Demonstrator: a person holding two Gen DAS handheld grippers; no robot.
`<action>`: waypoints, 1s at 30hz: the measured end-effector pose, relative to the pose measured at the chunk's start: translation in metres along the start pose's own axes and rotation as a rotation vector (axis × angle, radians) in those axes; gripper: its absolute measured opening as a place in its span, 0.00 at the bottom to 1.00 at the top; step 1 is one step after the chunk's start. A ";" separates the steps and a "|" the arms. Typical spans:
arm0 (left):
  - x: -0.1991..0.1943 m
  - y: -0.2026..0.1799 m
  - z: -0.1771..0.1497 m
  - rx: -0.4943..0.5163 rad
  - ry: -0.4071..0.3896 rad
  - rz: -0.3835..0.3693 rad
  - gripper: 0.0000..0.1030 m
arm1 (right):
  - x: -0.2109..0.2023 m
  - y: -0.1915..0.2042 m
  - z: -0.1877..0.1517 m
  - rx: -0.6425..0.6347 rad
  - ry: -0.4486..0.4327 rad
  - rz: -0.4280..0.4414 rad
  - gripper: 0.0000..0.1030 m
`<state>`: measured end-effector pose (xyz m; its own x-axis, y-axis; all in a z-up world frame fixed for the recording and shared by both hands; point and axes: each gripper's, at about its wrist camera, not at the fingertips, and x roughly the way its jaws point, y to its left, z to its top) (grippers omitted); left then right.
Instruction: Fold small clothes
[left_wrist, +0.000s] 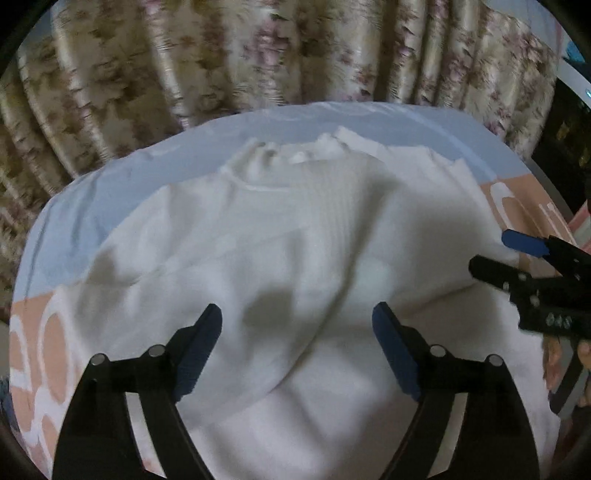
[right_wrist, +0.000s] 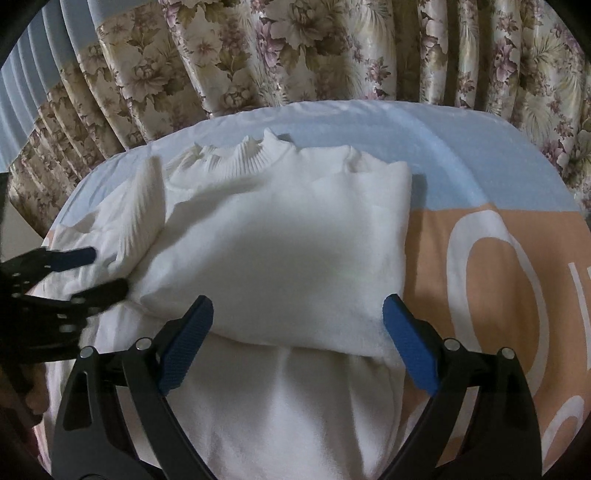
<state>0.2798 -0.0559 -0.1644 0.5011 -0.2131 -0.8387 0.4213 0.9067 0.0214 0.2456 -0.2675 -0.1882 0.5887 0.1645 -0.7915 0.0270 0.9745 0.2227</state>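
White sweater (right_wrist: 280, 240) lies just ahead of both grippers' spread fingers (right_wrist: 186, 345).

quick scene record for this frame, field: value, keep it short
garment: white sweater, ribbed collar at the far end
fold state: one side folded over the body, straight edge on the right; hem end not folded
surface: bed sheet, blue and peach with white print
left gripper: open, above the sweater, holding nothing
right gripper: open, above the folded part, holding nothing
backdrop: floral curtain
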 end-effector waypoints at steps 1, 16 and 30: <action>-0.008 0.008 -0.005 -0.020 -0.008 0.012 0.82 | 0.000 0.000 0.000 0.000 -0.001 0.000 0.90; -0.002 0.120 -0.031 -0.294 0.046 0.148 0.82 | 0.029 0.073 0.037 -0.134 0.055 0.093 0.79; -0.027 0.139 -0.025 -0.354 -0.026 0.140 0.82 | 0.019 0.082 0.056 -0.173 -0.039 0.048 0.17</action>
<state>0.3061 0.0850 -0.1520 0.5565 -0.0836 -0.8266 0.0629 0.9963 -0.0584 0.3043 -0.1934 -0.1534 0.6173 0.2082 -0.7587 -0.1392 0.9780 0.1552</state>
